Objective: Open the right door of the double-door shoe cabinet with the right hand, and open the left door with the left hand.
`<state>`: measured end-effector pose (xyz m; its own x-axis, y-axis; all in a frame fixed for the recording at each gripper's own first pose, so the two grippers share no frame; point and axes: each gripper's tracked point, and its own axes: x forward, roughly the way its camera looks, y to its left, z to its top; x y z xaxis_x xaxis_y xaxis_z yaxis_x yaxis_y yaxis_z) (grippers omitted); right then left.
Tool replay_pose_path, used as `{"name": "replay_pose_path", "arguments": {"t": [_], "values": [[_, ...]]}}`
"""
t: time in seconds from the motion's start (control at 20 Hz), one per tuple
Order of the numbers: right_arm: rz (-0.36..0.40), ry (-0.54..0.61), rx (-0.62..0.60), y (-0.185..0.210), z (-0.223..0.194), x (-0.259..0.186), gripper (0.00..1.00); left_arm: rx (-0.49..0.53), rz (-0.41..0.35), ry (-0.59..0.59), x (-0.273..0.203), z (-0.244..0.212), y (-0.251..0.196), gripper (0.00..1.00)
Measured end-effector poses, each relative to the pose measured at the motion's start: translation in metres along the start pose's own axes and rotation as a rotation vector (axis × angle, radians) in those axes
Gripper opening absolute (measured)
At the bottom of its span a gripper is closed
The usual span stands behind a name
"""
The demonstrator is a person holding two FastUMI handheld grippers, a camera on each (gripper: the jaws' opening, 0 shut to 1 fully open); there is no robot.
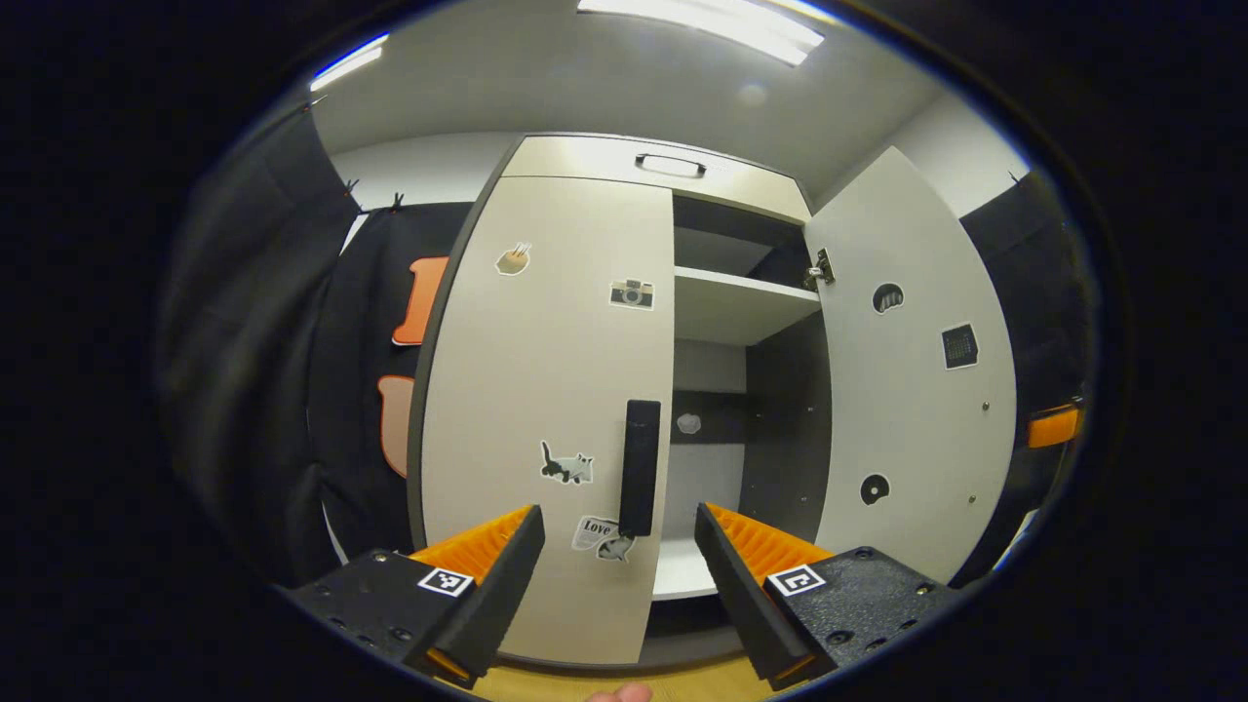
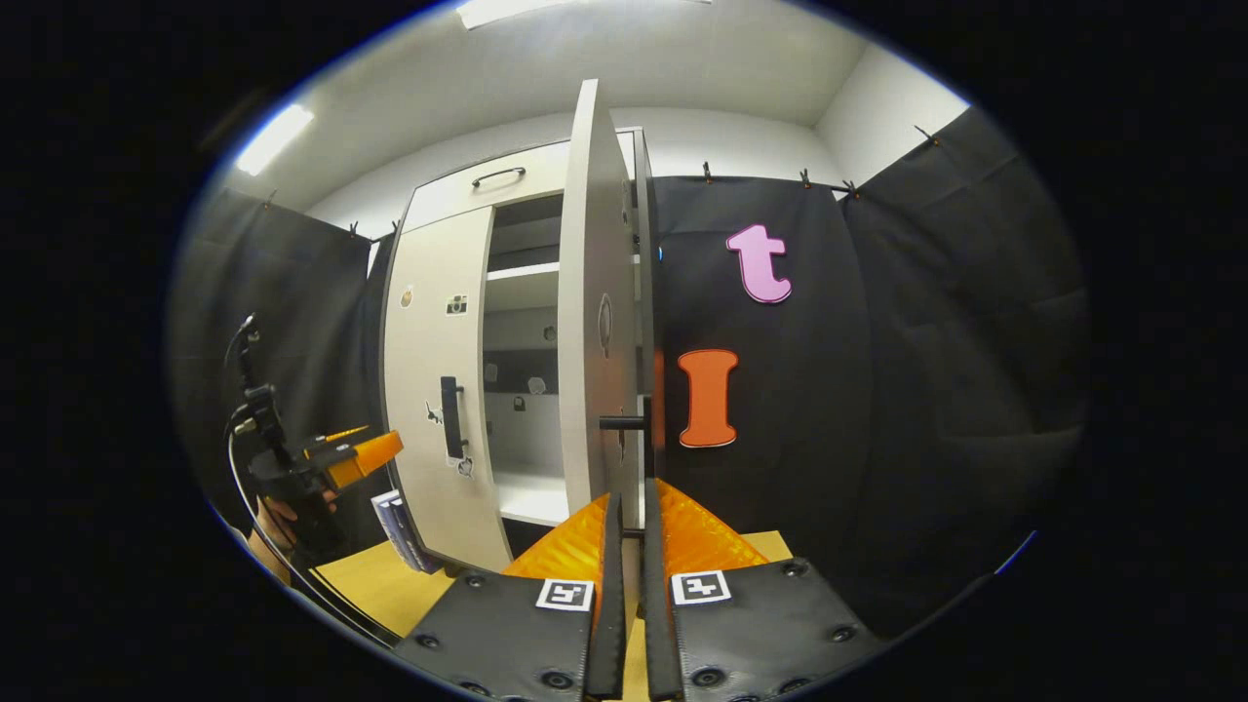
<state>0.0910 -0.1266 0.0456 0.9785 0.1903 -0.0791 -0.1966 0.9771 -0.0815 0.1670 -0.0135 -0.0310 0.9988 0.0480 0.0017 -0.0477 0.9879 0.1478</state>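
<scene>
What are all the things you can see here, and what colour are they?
Pale double-door shoe cabinet: one, cream, straight ahead.
Left door: one, cream, closed, several stickers on it.
Black bar handle: one, black, at the left door's right edge.
Right door: one, pale, swung open.
Inner shelf: one, white, high inside.
Ceiling strip lights: two, white, overhead.
Thin books: a few, bluish, leaning beside the cabinet.
Left tongs: one, open, in front of the black bar handle.
Right tongs: one, shut on the right door's handle.
</scene>
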Motion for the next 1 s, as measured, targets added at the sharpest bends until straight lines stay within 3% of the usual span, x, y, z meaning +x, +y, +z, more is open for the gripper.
{"name": "replay_pose_path", "arguments": {"t": [0.05,0.25,0.5,0.65,0.7,1.0], "values": [[-0.020,-0.008,-0.010,-0.003,0.001,-0.007,0.28,-0.001,-0.016,0.005,0.008,0.004,-0.005,0.95],[-0.058,-0.053,0.001,-0.006,0.006,-0.021,0.94,-0.037,-0.057,0.019,0.041,0.016,-0.012,0.94],[-0.089,-0.053,0.028,-0.016,0.000,-0.031,0.98,0.030,-0.048,0.032,0.079,0.017,-0.002,0.94],[-0.106,-0.038,0.022,-0.021,-0.006,-0.032,0.94,0.040,-0.045,0.065,0.099,0.005,-0.004,0.94],[-0.103,-0.034,0.025,-0.019,-0.007,-0.032,0.98,0.035,-0.027,0.077,0.104,0.000,-0.002,0.95],[-0.111,-0.028,0.015,-0.022,-0.008,-0.032,0.98,0.045,0.049,0.147,0.135,-0.030,0.012,0.93]]}}
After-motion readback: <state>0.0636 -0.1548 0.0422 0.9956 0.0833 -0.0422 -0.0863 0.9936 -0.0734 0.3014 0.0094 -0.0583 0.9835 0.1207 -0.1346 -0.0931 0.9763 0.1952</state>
